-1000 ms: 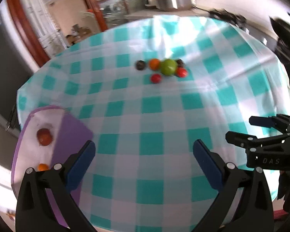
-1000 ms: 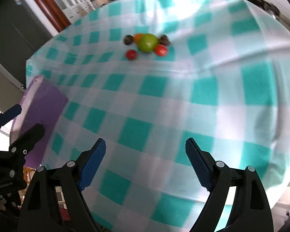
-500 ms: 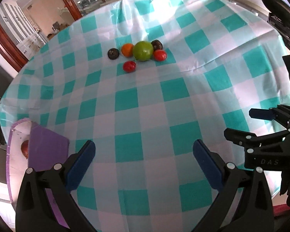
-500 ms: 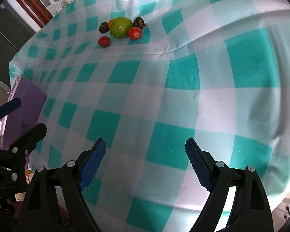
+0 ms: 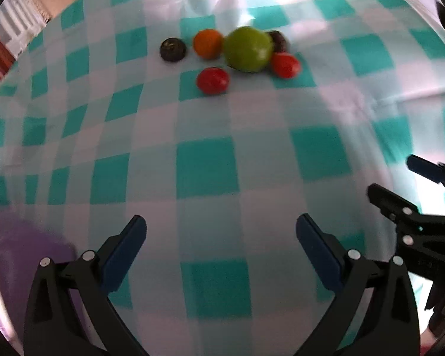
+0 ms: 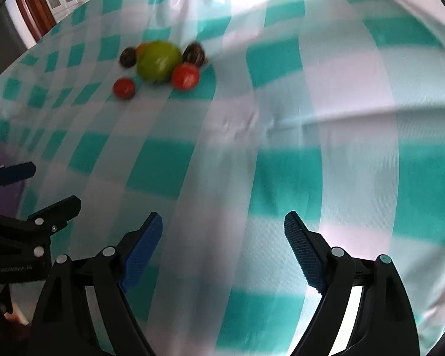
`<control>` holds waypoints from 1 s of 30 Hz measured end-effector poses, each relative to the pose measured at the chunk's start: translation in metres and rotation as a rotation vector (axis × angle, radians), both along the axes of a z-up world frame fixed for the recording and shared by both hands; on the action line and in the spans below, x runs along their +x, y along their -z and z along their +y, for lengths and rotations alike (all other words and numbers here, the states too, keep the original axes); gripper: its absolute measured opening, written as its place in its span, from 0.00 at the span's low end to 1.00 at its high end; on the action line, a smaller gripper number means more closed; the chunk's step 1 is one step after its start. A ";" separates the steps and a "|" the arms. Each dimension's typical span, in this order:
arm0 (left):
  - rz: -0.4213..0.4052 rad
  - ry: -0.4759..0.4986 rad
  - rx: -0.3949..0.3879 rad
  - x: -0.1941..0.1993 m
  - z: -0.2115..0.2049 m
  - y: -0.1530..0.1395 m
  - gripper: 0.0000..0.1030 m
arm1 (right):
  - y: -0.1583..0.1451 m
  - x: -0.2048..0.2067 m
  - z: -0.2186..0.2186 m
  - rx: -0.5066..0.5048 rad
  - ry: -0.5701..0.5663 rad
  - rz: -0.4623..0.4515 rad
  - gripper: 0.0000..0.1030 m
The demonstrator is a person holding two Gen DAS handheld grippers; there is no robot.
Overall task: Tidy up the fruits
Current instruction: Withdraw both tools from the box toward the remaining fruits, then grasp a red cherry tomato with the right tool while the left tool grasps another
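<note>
On a table covered with a teal and white checked cloth (image 5: pixel 207 166), six small fruits sit in a loose cluster toward the far side. Largest is a green fruit (image 5: pixel 248 49), round and glossy. An orange fruit (image 5: pixel 207 43) rests right beside it on its left, and further left, slightly apart, lies a dark round fruit (image 5: pixel 172 49). Behind the green fruit's right edge peeks another dark fruit (image 5: pixel 279 41). One red tomato (image 5: pixel 285 64) sits against the green fruit's near right side; a second red tomato (image 5: pixel 213 80) lies by itself a little nearer the camera. Both views are softly blurred.

The left gripper (image 5: pixel 221 237) hangs above bare cloth well short of the fruits, its blue-padded fingers spread wide with nothing between them. The right gripper (image 6: pixel 222 234) hangs beside it, fingers equally wide apart and holding nothing; it appears at the right edge of the left wrist view. A purple board (image 5: pixel 29 243) shows at the table's near left edge, blurred
</note>
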State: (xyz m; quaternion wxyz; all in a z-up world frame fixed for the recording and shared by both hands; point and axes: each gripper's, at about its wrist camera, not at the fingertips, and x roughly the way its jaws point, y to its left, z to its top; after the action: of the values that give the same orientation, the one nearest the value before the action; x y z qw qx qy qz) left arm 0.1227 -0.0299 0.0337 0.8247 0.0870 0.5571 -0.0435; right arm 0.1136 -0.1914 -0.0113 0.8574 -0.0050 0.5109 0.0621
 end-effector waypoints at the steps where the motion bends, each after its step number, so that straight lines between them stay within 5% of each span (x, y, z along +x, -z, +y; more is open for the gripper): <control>1: -0.008 -0.011 -0.013 0.006 0.003 0.003 0.98 | 0.001 0.006 0.003 -0.015 0.004 -0.019 0.80; 15: -0.098 -0.046 -0.100 0.083 0.037 0.033 0.98 | 0.012 0.098 0.047 -0.086 -0.039 -0.112 0.69; 22: -0.143 0.025 -0.107 0.102 0.043 0.034 0.98 | 0.010 0.137 0.070 -0.120 -0.141 -0.161 0.50; 25: -0.145 0.044 -0.115 0.108 0.046 0.035 0.98 | 0.009 0.147 0.076 -0.114 -0.173 -0.158 0.35; 30: -0.149 0.078 -0.130 0.120 0.040 0.036 0.98 | 0.005 0.139 0.064 -0.112 -0.104 -0.141 0.31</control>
State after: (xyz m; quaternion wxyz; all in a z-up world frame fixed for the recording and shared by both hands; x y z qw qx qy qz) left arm 0.2426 0.0099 -0.0025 0.8654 0.0578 0.4865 -0.1051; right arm 0.2528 -0.1279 -0.0167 0.8851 -0.0837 0.4512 0.0772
